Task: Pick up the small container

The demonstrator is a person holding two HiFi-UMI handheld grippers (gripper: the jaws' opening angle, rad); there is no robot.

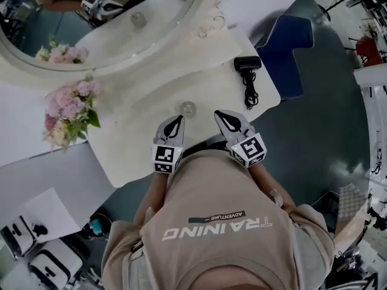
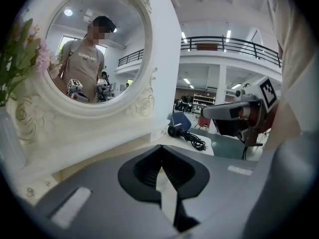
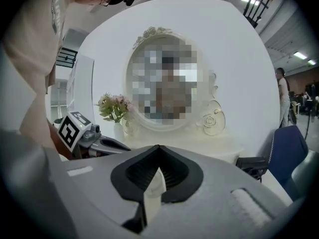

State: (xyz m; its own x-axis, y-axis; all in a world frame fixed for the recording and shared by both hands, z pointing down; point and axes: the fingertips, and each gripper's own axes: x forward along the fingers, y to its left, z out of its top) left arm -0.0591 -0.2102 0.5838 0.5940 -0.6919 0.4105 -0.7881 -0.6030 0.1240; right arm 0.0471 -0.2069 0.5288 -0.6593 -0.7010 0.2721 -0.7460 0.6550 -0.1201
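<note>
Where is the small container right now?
In the head view, the small container sits near the front edge of the white table, just ahead of and between the left gripper and the right gripper.

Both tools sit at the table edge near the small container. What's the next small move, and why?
Probably open the left tool: its jaws are shut and empty, and the small container sits on the table just beyond its tip, nearer to it than to the right tool.
</note>
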